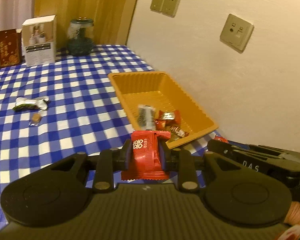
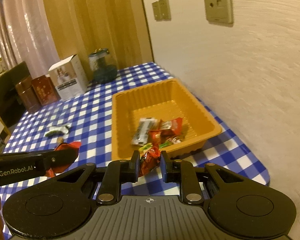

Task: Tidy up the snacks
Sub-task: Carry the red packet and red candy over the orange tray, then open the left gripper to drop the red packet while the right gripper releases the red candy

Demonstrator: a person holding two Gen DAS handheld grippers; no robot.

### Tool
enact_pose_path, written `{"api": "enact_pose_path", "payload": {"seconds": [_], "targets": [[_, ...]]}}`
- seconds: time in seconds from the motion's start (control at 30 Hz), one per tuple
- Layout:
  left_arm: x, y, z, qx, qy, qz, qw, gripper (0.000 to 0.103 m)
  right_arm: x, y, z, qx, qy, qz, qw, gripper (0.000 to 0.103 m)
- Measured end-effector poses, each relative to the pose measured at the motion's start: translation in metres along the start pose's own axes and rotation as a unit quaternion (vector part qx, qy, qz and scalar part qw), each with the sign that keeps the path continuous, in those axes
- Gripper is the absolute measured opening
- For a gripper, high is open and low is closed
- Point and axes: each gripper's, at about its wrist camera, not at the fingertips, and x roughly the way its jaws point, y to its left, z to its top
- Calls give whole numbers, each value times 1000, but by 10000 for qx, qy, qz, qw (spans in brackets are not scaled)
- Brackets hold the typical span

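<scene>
My left gripper [image 1: 145, 156] is shut on a red snack packet [image 1: 145, 158] with white print, held just short of the orange tray [image 1: 162, 92]. In the right wrist view my right gripper [image 2: 149, 165] is shut on a crumpled red candy wrapper [image 2: 149, 160], close to the near rim of the orange tray [image 2: 130, 104]. Several wrapped snacks [image 2: 158, 130] lie in the tray's near half. A silver and green packet [image 1: 31, 103] and a small round candy [image 1: 36, 118] lie on the checked cloth to the left. The left gripper [image 2: 66, 156] with its red packet shows at the left of the right wrist view.
A blue and white checked tablecloth [image 1: 70, 92] covers the table. At the back stand a white box [image 1: 40, 40], a red box [image 1: 8, 48] and a dark glass jar [image 1: 81, 38]. A wall with socket plates [image 1: 237, 32] runs close along the right side of the tray.
</scene>
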Motion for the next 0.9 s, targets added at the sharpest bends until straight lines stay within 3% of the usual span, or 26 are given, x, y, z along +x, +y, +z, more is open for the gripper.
{"api": "enact_pose_path", "payload": {"seconds": [0.9], "targets": [[63, -24, 27, 131, 162, -186, 9996, 24, 41, -37, 46, 17, -97, -108, 9999, 21]]}}
